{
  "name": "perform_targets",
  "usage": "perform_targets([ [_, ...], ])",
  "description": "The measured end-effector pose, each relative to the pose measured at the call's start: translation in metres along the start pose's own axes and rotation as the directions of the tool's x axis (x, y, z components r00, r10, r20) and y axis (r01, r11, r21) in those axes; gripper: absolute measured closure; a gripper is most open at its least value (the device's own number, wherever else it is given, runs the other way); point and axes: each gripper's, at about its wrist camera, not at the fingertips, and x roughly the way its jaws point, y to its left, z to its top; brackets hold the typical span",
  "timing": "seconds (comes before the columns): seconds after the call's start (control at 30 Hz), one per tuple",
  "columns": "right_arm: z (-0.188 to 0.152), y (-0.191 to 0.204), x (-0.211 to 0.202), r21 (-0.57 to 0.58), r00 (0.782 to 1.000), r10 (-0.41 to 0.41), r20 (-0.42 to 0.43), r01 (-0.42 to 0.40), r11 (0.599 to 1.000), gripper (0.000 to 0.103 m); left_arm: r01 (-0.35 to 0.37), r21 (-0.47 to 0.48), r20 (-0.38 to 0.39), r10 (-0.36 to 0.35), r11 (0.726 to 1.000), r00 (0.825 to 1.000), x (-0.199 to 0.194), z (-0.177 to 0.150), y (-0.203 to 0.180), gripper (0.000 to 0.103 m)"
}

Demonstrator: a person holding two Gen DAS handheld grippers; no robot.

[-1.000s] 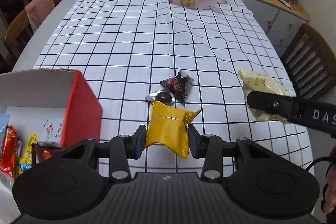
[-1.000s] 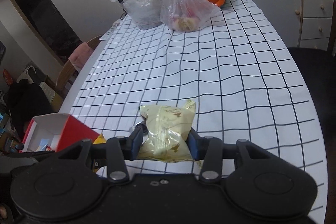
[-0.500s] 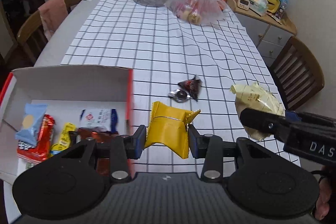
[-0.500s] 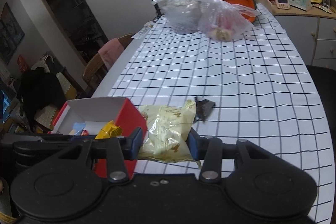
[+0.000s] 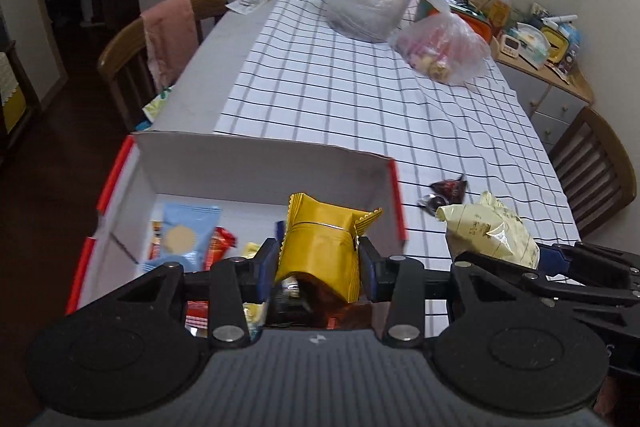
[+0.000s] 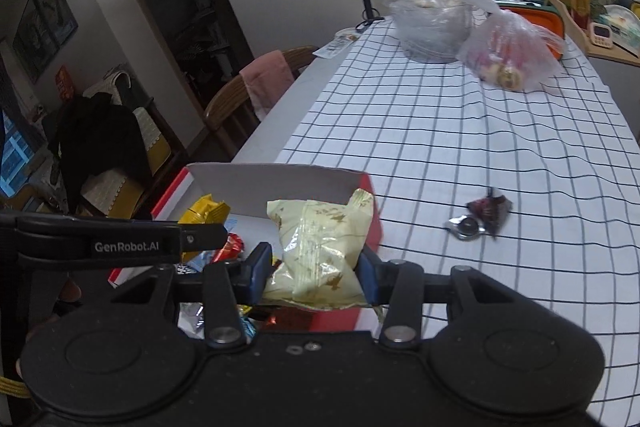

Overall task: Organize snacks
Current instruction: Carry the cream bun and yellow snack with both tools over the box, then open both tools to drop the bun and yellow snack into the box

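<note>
Several snacks already lie in the red box [image 5: 396, 187], both jaws grasp packets above it — yellow packet [image 5: 320, 247] left, pale packet [image 6: 320, 247] right — while two dark candies [image 6: 480, 217] wait on the bench [image 6: 460, 131].

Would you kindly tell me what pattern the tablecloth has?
The tablecloth is white with a grid of thin dark lines, clearest in the right wrist view.

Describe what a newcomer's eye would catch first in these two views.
Two snack packets held up front: a bright yellow foil packet in the left claw and a pale cream crinkled packet in the right claw. Both hang over the red-sided white cardboard box of snacks on the checked tablecloth.
</note>
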Motion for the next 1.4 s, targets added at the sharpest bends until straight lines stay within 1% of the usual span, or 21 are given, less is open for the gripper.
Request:
perform_targets([
  [0.23, 0.001, 0.035, 0.034, -0.034, 0.999, -0.008, -0.036, 0.007, 0.999, 0.059, -0.040, -0.026, 0.006, 0.040, 0.999, 0.999, 0.001, 0.004, 0.050, 0.062],
  [0.33, -0.001, 0.043, 0.051, -0.028, 0.998, -0.004, -0.064, 0.003, 1.000, 0.059, -0.060, -0.029, -0.001, 0.060, 0.998, 0.998, 0.007, 0.005, 0.068, 0.062],
  [0.47, -0.005, 0.052, 0.075, -0.045, 0.995, -0.016, -0.099, 0.011, 0.999, 0.059, -0.086, -0.019, -0.025, 0.086, 0.996, 0.996, 0.020, 0.004, 0.088, 0.062],
  [0.57, -0.007, 0.062, 0.094, -0.080, 0.992, -0.032, -0.123, 0.023, 0.997, 0.059, -0.101, -0.001, -0.051, 0.101, 0.995, 0.994, 0.032, 0.003, 0.097, 0.062],
  [0.7, -0.011, 0.072, 0.115, -0.137, 0.987, -0.063, -0.146, 0.043, 0.990, 0.059, -0.117, 0.034, -0.069, 0.119, 0.993, 0.991, 0.047, -0.001, 0.103, 0.062],
  [0.93, -0.017, 0.081, 0.137, -0.205, 0.978, -0.115, -0.172, 0.079, 0.976, 0.059, -0.108, 0.096, -0.076, 0.116, 0.989, 0.990, 0.059, -0.010, 0.101, 0.062],
  [1.07, -0.019, 0.082, 0.144, -0.226, 0.973, -0.142, -0.182, 0.099, 0.969, 0.059, -0.107, 0.120, -0.095, 0.119, 0.987, 0.988, 0.068, -0.015, 0.100, 0.061],
  [1.2, -0.019, 0.081, 0.147, -0.222, 0.971, -0.145, -0.189, 0.102, 0.970, 0.059, -0.106, 0.126, -0.112, 0.121, 0.986, 0.986, 0.074, -0.018, 0.101, 0.061],
  [1.27, -0.018, 0.081, 0.148, -0.220, 0.970, -0.148, -0.191, 0.104, 0.970, 0.057, -0.105, 0.127, -0.117, 0.120, 0.986, 0.986, 0.075, -0.019, 0.101, 0.061],
  [1.4, -0.017, 0.078, 0.149, -0.206, 0.970, -0.145, -0.197, 0.104, 0.973, 0.046, -0.099, 0.131, -0.118, 0.114, 0.986, 0.986, 0.077, -0.020, 0.101, 0.061],
])
